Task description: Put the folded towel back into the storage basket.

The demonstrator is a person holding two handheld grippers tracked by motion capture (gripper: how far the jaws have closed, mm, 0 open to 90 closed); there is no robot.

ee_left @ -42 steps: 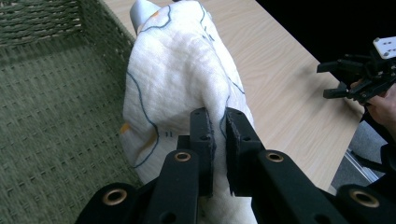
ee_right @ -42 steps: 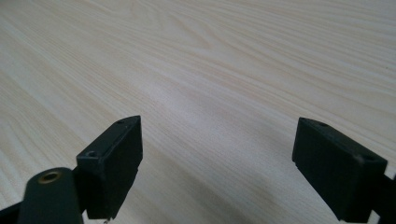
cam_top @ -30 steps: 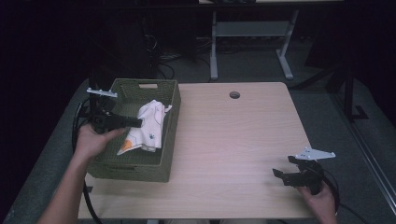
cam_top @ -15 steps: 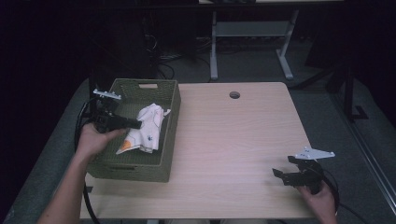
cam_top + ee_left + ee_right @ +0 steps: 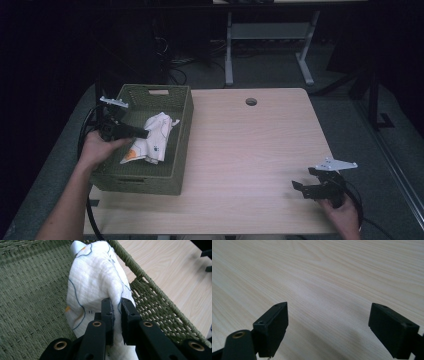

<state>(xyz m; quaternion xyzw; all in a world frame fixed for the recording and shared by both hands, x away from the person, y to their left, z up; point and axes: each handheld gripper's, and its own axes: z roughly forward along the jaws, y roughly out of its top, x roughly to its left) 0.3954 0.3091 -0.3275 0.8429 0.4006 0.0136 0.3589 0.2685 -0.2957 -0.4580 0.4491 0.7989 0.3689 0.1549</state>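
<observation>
— So, where did you stand with the cloth [image 5: 96,282] at that point?

— I had my left gripper [image 5: 116,307] down in the basket [image 5: 181,145], jaws clenched on a fold of the cloth. It lay bunched inside, along the wall nearest the table [image 5: 250,150] middle.

— And the other hand?

— My right gripper [image 5: 328,327] sat low over the bare table at its near right corner, jaws spread wide, nothing between them.

— Which step was that, then?

— The grab itself, I'd say: the pinch looked made, the lift not begun. The next move called for a straight pull up, high enough that the hanging cloth cleared the rim, then across to the open wood. A thin fold could slip, so I'd have gone gently.
</observation>
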